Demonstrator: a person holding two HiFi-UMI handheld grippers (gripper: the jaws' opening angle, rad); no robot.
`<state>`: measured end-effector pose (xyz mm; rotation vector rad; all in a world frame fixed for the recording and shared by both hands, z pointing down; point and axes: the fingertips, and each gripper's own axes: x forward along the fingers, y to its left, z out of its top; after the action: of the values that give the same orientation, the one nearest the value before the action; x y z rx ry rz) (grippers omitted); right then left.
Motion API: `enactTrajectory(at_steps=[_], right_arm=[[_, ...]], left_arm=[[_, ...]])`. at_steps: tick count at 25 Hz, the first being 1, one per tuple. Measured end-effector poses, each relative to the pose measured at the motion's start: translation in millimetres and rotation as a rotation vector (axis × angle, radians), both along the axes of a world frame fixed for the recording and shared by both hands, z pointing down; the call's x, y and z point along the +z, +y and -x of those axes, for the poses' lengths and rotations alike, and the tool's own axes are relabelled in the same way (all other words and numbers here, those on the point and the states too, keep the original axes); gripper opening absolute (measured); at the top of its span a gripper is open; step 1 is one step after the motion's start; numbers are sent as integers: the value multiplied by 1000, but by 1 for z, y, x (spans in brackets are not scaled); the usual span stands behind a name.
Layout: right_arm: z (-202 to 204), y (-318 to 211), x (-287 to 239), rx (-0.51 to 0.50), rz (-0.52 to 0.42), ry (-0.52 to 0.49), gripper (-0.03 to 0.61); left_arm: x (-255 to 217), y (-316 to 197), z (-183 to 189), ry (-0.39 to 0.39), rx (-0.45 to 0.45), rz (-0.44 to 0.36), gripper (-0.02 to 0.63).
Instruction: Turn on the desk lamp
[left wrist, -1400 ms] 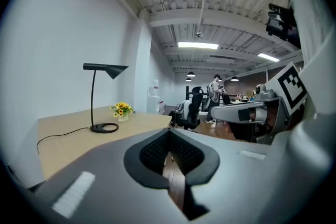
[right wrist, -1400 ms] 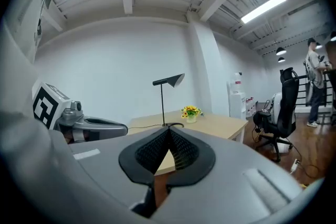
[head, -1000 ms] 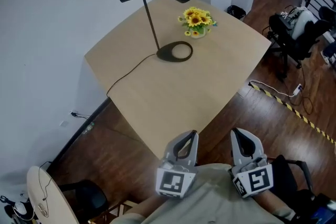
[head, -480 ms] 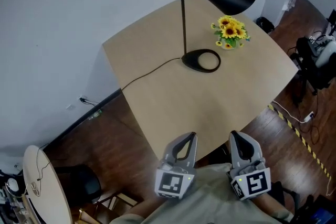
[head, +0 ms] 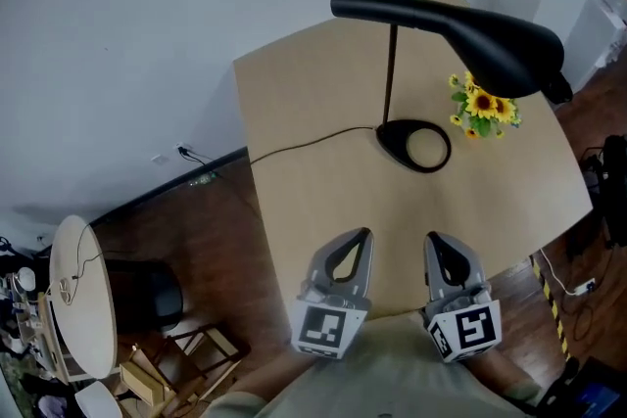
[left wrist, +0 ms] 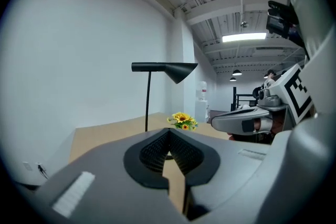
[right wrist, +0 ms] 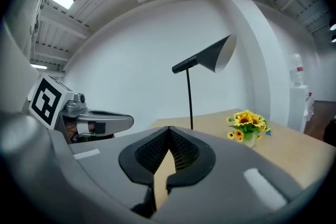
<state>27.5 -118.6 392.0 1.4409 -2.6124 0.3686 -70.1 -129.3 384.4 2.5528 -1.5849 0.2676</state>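
Note:
A black desk lamp stands on the wooden table [head: 313, 201], its long shade [head: 480, 34] above an oval base [head: 415, 146]. It shows no light. In the gripper views its shade [left wrist: 167, 67] [right wrist: 211, 55] is far ahead. My left gripper [head: 359, 236] and right gripper [head: 434, 240] hover side by side at the table's near edge, well short of the lamp. Both are shut, with nothing between the jaws, whose tips meet [left wrist: 169, 131] [right wrist: 169, 128].
A small pot of sunflowers [head: 483, 106] stands right of the lamp base. The lamp's cable [head: 304, 144] runs left across the table and over its edge. A round white side table [head: 80, 299], a dark chair [head: 147, 294] and a wooden stool [head: 186, 357] stand on the floor at lower left.
The head view has swung left, so the table, lamp and flowers sit further right in the picture. Both grippers stay shut at the table's near edge.

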Motion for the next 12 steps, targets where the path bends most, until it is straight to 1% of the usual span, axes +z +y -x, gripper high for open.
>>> enactTrajectory(at_steps=[5, 12], right_arm=[[5, -44, 19, -68, 24, 10, 0], [11, -112, 49, -113, 35, 37, 0]], left_arm=[[19, -32, 1, -41, -62, 51, 0], [45, -79, 4, -57, -151, 100, 0]])
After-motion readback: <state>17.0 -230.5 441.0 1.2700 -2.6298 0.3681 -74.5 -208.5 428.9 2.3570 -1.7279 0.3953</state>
